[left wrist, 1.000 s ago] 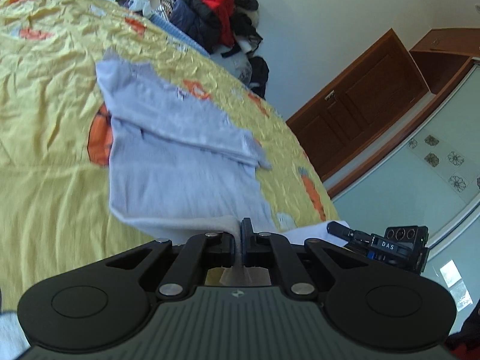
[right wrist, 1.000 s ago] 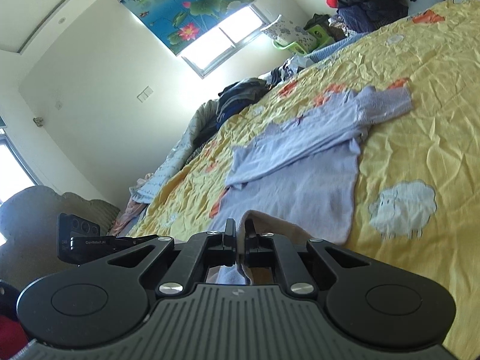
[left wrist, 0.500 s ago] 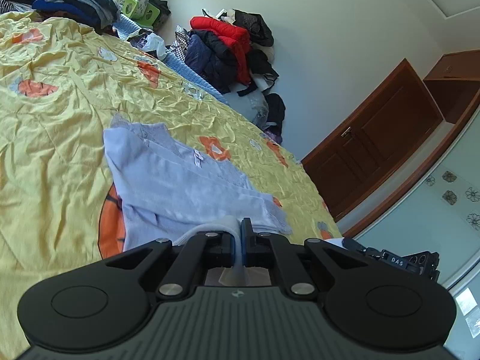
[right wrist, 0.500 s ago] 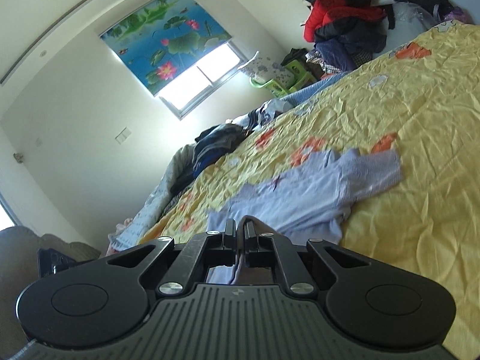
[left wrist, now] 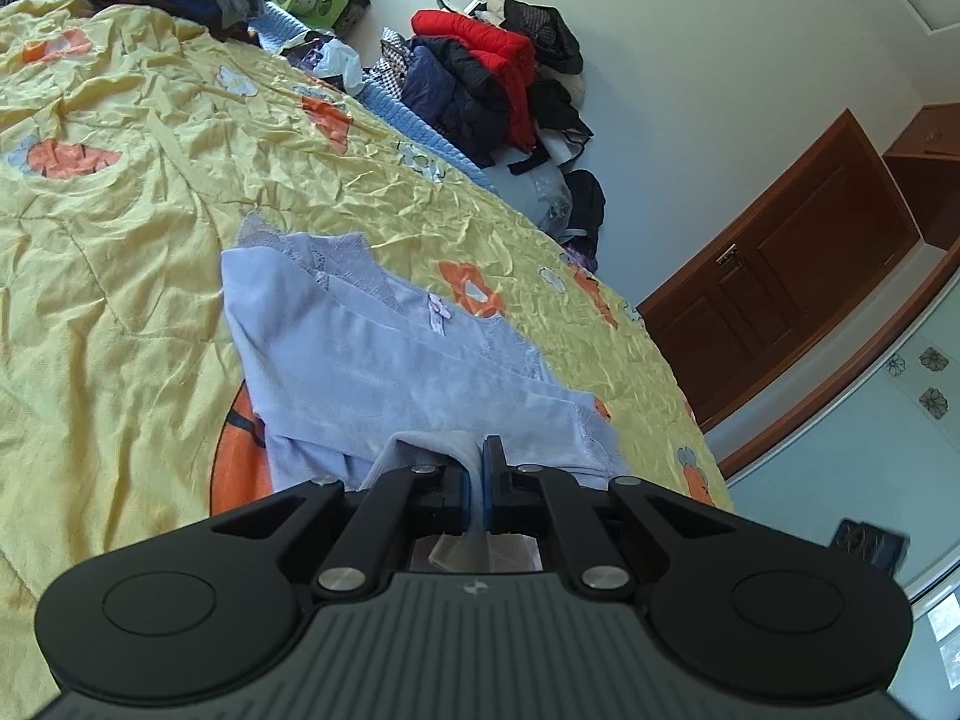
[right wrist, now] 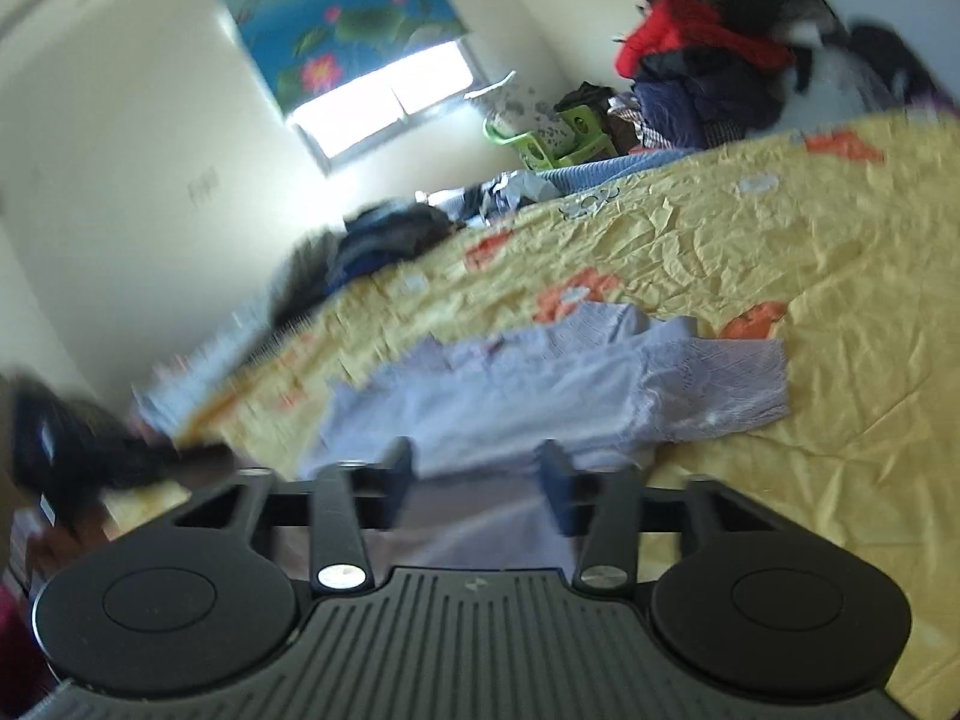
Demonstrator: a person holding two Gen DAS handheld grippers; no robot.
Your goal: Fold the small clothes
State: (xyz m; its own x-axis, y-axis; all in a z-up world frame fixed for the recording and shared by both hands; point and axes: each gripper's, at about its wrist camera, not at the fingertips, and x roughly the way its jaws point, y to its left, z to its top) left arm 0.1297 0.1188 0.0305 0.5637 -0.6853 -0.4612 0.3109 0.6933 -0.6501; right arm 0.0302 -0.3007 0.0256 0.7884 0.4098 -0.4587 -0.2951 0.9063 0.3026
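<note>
Fingers (left wrist: pixel 459 480) of the left gripper (left wrist: pixel 477 468) pinch a fold of the lilac shirt (left wrist: pixel 384 360); the right gripper (right wrist: pixel 477 468) stands spread just above its hem. Folded over itself, the shirt lies mid-bed on the yellow sheet (left wrist: pixel 120 252), clothes pile (left wrist: pixel 492 84) beyond the far edge.

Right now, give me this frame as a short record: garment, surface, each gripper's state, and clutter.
garment: lavender top, partly folded, lace trim and a small bow
surface: yellow bedspread with orange prints
left gripper: jaws shut on the top's near edge
right gripper: jaws open, nothing between them, near the top; view blurred
clutter: clothes pile with a red jacket by the wall
other: brown door
</note>
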